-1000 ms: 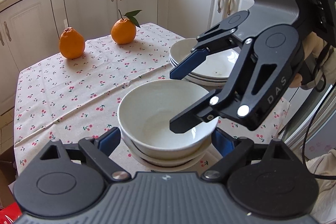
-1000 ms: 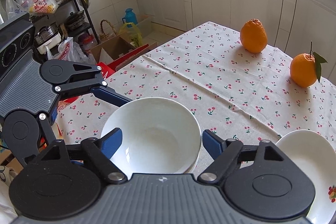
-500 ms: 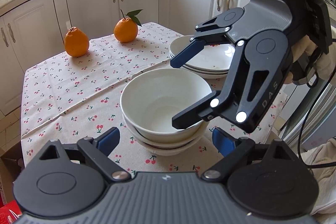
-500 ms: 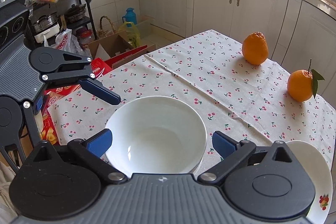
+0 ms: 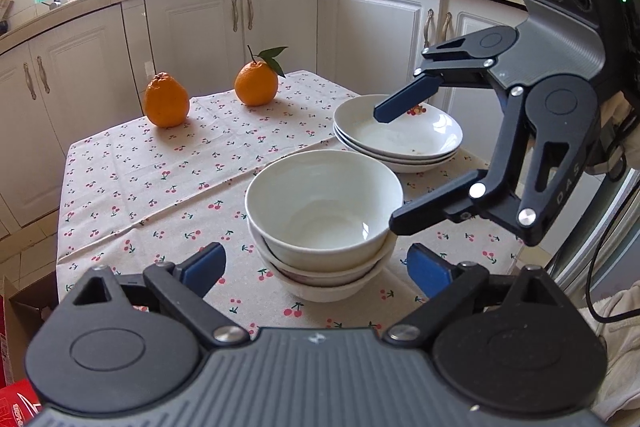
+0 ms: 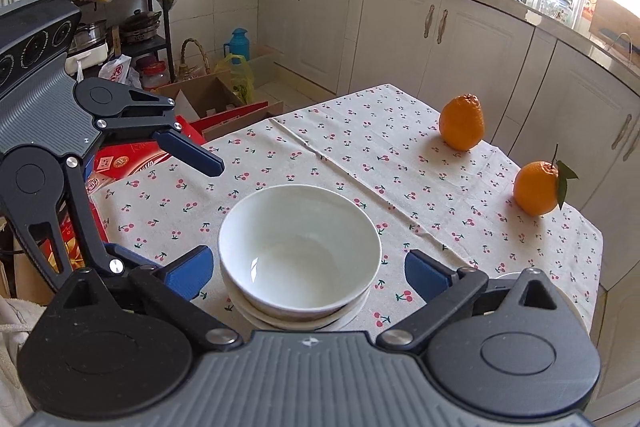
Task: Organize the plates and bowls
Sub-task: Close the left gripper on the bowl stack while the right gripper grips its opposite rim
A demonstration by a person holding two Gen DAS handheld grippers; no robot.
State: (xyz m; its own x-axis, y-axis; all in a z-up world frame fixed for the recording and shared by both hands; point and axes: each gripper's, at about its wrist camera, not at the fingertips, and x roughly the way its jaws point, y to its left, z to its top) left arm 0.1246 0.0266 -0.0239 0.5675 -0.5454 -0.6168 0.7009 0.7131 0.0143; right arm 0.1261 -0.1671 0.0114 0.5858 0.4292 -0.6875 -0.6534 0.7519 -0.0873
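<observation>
Bowls [image 5: 324,223] stand nested in one stack of three near the front edge of the surface [image 5: 160,179], which wears a cloth printed with cherries. Behind and to the right of them in the left wrist view, three shallow plates [image 5: 400,137] sit stacked as well, the top one showing a small fruit print near its far rim. Two oranges rest toward the far side of the cloth, well apart from the dishes: one plain orange [image 5: 166,101] and one leafy orange [image 5: 256,83] with a stem and green leaf. The left claw [image 5: 316,265] has just been opening; its blue pads stand wide on either side of the bowl stack without touching it, and it holds nothing. The right claw [image 6: 308,271] has also just been opening and is spread fully, its pads clear of the bowls on both sides, empty too. In the left wrist view, the right claw's lower finger [image 5: 436,213] reaches close to the top bowl's rim, while its upper finger hangs over the plates.
</observation>
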